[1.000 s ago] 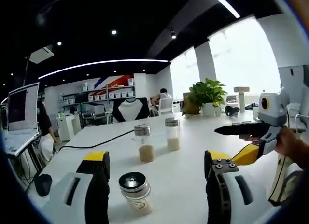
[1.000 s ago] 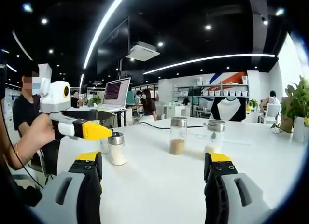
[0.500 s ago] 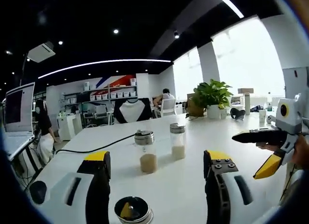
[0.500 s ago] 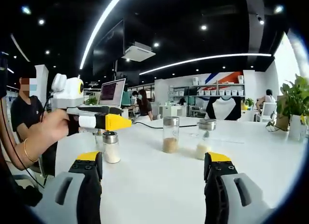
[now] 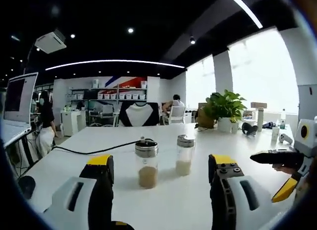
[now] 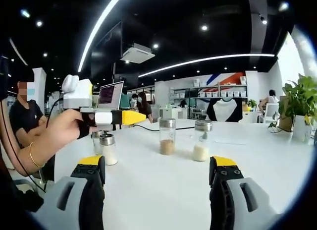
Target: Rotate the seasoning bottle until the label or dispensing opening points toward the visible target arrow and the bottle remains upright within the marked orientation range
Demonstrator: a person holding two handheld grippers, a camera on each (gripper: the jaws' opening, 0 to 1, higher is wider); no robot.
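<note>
Left claw (image 5: 161, 175) rising and pulling back: near bottle (image 6: 107, 148) slipping under its view. Both claws standing wide open, holding nothing. Right claw (image 6: 157, 176) hovering over tabletop (image 6: 163, 190), other bottles far ahead. Advice: descending straight, closing gently, turning slowly, keeping bottle upright.

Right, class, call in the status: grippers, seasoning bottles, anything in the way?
Left gripper open, right gripper open, both empty. Three seasoning bottles upright on the white table: brown-filled, pale-filled, small white one under the left gripper. No target arrow seen; path clear.

Two seasoning bottles (image 5: 147, 162) beyond parted tongs (image 5: 161, 163)
</note>
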